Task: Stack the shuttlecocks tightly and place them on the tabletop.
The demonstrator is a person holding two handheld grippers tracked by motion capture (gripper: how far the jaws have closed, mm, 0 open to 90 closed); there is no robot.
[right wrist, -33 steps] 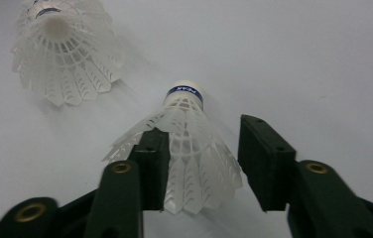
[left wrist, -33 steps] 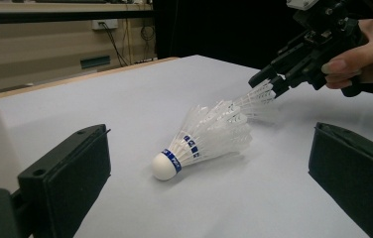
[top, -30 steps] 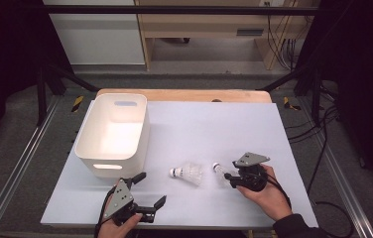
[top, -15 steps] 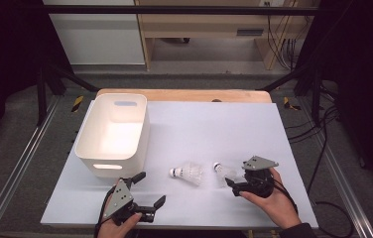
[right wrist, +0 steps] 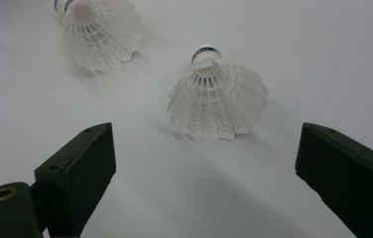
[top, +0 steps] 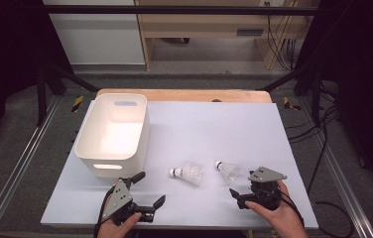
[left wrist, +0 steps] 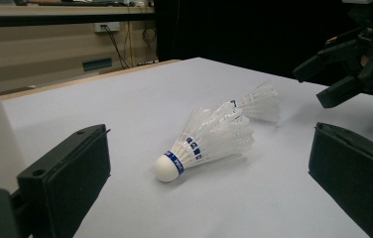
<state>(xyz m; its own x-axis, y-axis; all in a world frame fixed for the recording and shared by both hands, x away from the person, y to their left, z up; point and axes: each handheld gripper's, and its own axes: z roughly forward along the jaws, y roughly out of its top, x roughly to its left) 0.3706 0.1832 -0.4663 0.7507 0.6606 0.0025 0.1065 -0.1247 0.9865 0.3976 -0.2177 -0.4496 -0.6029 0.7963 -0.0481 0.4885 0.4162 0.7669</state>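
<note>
Two white feather shuttlecocks with blue-banded corks lie on their sides on the white table top. The left shuttlecock [top: 187, 173] [left wrist: 209, 139] lies ahead of my left gripper [top: 150, 189] [left wrist: 209, 171], which stands open near the front edge, nothing between its pads. The right shuttlecock [top: 228, 169] [right wrist: 217, 96] lies just beyond my right gripper [top: 242, 185] [right wrist: 212, 148]. Its jaws have just been opening and stand wide apart with nothing between them. From the left gripper view the right gripper [left wrist: 345, 67] shows at the far right, behind the second shuttlecock [left wrist: 259, 101].
A white plastic bin [top: 112, 131] with handle slots stands at the table's left, close beyond my left gripper. The table top [top: 224, 124] ends in a wooden strip [top: 184, 94] at the far side. Dark floor, metal rails and cables surround it.
My right gripper opened its jaws and drew back toward the table's front edge, leaving the right shuttlecock lying on the table. The left gripper kept still.
</note>
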